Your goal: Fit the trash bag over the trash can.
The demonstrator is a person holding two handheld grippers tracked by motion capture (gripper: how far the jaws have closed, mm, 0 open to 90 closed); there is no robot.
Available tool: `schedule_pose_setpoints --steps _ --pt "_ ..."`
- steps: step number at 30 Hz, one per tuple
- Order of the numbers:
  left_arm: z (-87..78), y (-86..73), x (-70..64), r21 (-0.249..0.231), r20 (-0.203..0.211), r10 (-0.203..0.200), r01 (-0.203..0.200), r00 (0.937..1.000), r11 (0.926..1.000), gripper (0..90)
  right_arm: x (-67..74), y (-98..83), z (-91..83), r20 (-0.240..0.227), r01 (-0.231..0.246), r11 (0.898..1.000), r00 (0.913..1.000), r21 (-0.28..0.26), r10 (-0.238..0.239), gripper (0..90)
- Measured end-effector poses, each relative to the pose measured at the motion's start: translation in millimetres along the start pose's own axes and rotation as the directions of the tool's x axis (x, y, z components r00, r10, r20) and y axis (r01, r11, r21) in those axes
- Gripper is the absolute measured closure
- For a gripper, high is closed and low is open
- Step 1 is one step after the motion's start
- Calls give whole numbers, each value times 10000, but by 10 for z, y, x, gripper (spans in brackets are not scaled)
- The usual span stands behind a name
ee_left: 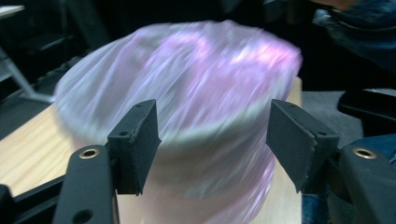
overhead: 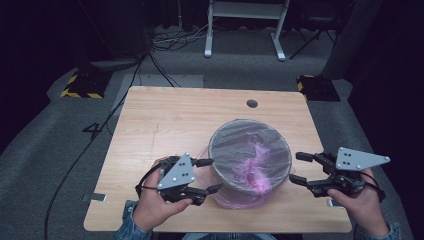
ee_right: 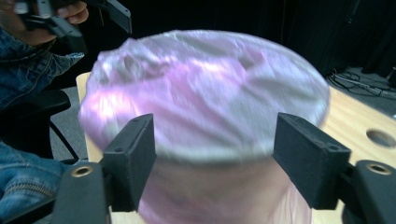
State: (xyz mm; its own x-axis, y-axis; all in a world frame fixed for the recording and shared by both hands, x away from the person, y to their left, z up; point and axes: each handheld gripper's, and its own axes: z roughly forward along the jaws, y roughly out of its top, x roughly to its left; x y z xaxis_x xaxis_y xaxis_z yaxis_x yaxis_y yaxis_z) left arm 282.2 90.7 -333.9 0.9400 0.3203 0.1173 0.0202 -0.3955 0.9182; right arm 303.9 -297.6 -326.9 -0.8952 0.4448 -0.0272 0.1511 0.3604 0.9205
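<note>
Grey carpet surrounds a light wooden counter [overhead: 165, 120] in a dark room, with black cables trailing across the floor and the white legs of another table frame [overhead: 245, 27] at the far end. Two black-and-yellow striped blocks [overhead: 80, 85] sit on the floor past the counter's far corners. A small round hole [overhead: 252, 103] is set into the counter near its far edge.

On the near half of the counter, slightly right of centre, stands a round bin [overhead: 222, 172], upright. A thin pink plastic bag [overhead: 260, 165] lines it; the plastic is pulled over the rim, drapes down the outer wall, and bunches in a crumpled heap inside toward the right.

A person's two hands come in from the near edge, each holding a two-jaw tool. The left gripper [overhead: 207, 175] is just beside the bin's left wall, pointing toward it, with its jaws spread apart and nothing between them. In the left gripper view the bin with its pink liner is blurred and sits beyond the two black jaw pads [ee_left: 140, 140], which stand wide and grip nothing.

The right gripper [overhead: 299, 169] is just to the right of the bin, also pointing toward it, its jaws open and clear of the plastic. In the right gripper view the lined bin lies ahead of the open pads [ee_right: 133, 161], and the other hand with its tool shows at the upper left.
</note>
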Motion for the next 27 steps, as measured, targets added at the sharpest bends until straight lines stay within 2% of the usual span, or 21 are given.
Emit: schedule_pose_setpoints --steps 1,2,3,4,5,6,7,8,9,10,11,13,15,16,18,19,22,24,25,27 --pt "55 46 -1 83 95 13 -14 10000 10000 335 15 85 119 -65 210 9996 9998 202 -209 256" --pt "235 168 18 510 721 -207 171 9972 9986 331 24 128 195 -137 346 9988 9993 346 -341 251" --pt "317 204 35 749 955 -431 360 9945 9965 323 30 168 291 -272 453 9976 9987 519 -439 250" --pt "373 222 49 888 982 -468 381 9941 9953 322 27 189 366 -348 493 9964 9983 693 -470 251" --pt "373 222 49 888 982 -468 381 9941 9953 330 27 189 366 -348 493 9964 9983 693 -470 251" --pt "461 239 72 1147 816 -469 373 9956 9927 330 23 199 419 -341 537 9952 9981 821 -511 262" --pt "557 241 110 1726 573 -559 452 9968 9840 372 0 210 545 -380 590 9902 9978 1265 -546 392" --pt "557 241 110 1726 573 -559 452 9968 9840 435 -12 208 586 -470 546 9875 9977 1480 -481 494" --pt "586 230 141 1892 713 -833 685 9940 9796 515 -21 205 614 -569 569 9843 9972 1673 -480 629" --pt "586 230 141 1892 713 -833 685 9940 9796 597 -21 205 614 -569 569 9843 9972 1673 -480 629" --pt "581 225 157 1976 722 -815 658 9941 9781 597 -28 202 630 -658 667 9800 9963 1876 -552 745" --pt "554 213 192 2073 571 -762 629 9955 9763 800 -43 199 638 -744 689 9751 9957 2108 -542 897" --pt "518 202 227 2107 427 -813 706 9958 9750 894 -65 201 618 -613 627 9758 9968 2095 -509 900" --pt "487 199 248 2205 225 -775 707 9967 9728 900 -102 203 575 -396 543 9780 9981 2014 -473 900" --pt "453 198 269 2247 147 -782 729 9968 9717 900 -158 197 514 -110 328 9815 9995 1886 -313 900" --pt "453 198 269 2247 147 -782 729 9968 9717 900 -158 197 514 -110 328 9815 9995 1886 -313 900" --pt "411 200 289 2360 -102 -705 709 9975 9692 900 -239 190 427 265 166 9852 9994 1707 -215 900" --pt "378 195 311 2347 -251 -700 739 9972 9692 900 -294 185 367 505 53 9875 9986 1577 -134 900" --pt "315 189 351 2195 -508 -771 864 9957 9718 900 -352 173 306 803 -57 9886 9968 1505 -65 900" --pt "281 185 376 2099 -576 -797 901 9952 9736 900 -384 163 277 867 -131 9895 9962 1440 6 900"
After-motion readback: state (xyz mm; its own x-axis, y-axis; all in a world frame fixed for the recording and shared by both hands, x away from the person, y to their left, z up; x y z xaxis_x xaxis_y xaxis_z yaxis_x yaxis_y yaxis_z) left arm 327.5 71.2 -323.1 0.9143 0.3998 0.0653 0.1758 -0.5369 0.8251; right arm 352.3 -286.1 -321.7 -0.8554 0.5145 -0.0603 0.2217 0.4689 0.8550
